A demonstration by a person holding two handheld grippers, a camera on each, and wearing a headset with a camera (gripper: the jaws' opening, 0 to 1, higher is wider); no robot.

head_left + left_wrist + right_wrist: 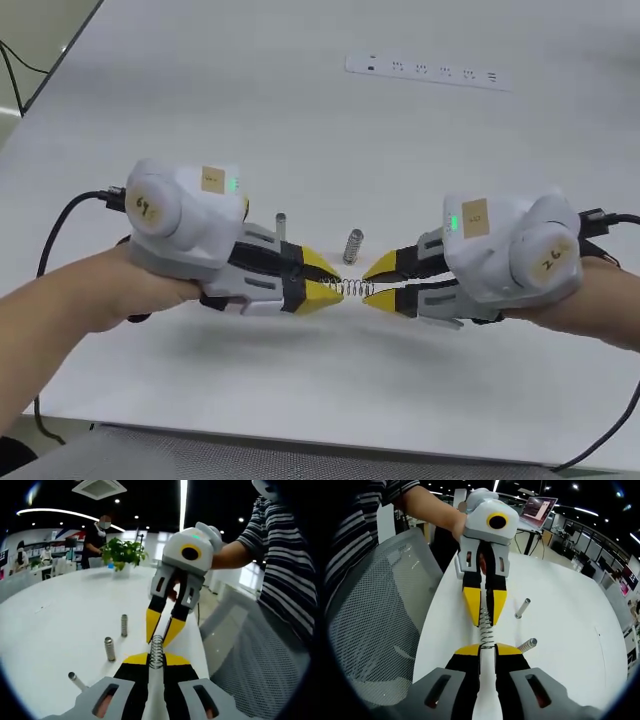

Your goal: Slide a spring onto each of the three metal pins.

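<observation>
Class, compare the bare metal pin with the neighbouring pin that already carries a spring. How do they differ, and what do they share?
The bare pin shows a slim, smooth shaft; the sprung pin looks thicker, wrapped in coils. The bare pin stands by the left gripper; the sprung pin stands behind the spring that it and the right gripper clamp. Both pins stand upright on the white table.

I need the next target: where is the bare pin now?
In the head view, the bare pin stands just behind the left gripper, left of the spring-covered pin.
</observation>
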